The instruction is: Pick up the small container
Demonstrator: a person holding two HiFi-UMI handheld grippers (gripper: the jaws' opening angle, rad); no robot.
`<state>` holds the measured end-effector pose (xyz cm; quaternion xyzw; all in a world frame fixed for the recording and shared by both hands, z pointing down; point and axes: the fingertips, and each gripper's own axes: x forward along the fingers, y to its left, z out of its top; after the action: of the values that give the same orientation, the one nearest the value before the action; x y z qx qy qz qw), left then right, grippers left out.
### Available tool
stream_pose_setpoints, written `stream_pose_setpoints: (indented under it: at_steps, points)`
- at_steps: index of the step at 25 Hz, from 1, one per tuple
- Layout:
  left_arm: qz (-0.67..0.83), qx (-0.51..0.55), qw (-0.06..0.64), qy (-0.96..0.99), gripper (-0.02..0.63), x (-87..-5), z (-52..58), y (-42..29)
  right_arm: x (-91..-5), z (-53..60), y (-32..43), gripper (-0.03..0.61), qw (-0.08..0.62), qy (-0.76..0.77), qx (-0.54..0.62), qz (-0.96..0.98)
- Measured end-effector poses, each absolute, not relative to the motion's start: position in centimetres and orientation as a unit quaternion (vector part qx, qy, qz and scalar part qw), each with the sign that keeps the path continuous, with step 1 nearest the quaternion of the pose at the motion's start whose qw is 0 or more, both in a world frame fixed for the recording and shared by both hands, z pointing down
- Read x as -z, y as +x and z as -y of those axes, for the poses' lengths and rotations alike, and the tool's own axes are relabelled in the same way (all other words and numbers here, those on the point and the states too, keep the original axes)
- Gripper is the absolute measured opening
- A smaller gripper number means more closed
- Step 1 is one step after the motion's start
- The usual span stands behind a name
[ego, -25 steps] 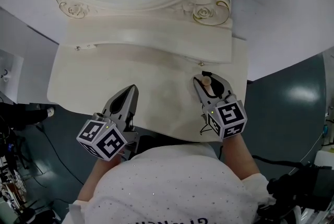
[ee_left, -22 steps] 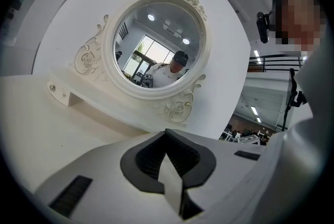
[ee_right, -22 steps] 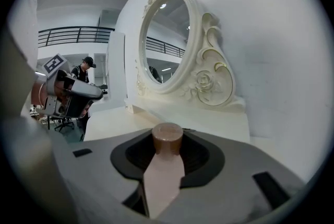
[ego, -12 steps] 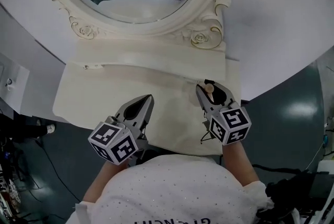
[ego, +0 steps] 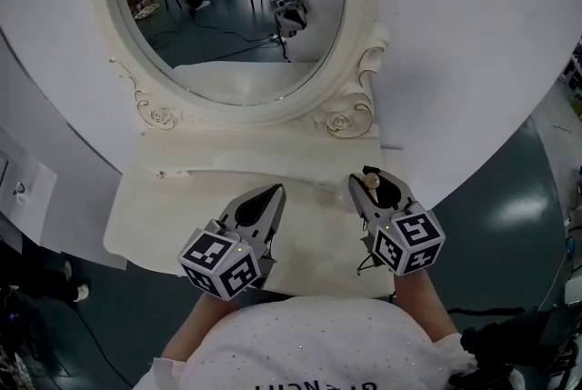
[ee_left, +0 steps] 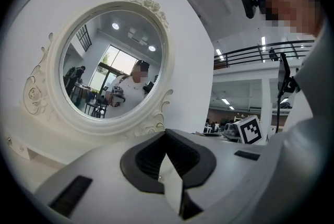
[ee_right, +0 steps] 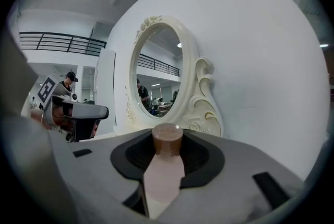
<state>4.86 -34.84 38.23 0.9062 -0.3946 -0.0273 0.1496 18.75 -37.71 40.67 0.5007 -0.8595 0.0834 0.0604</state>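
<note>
Head view, left to right: left gripper [ego: 272,194] has its jaws closed together with nothing between them, over the cream dressing table [ego: 155,220]. Right gripper [ego: 374,188], jaws partway open, clamps the small pale-pink container with brown round cap [ee_right: 166,157] upright between its pads, near the table's right edge.

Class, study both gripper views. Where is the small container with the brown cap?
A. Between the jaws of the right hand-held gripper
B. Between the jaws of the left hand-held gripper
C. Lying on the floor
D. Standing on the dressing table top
A: the small container sits clamped between the jaws of the right hand-held gripper, while the left hand-held gripper has its jaws together on nothing.
</note>
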Motion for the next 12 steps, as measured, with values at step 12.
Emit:
stream_pose_setpoints:
  at_steps: [12]
  points:
    - [0.338,0.025,0.129,0.932,0.000,-34.9,34.4,4.5,-35.4,33.3,17.7,0.129,-0.022,0.579,-0.123,0.806]
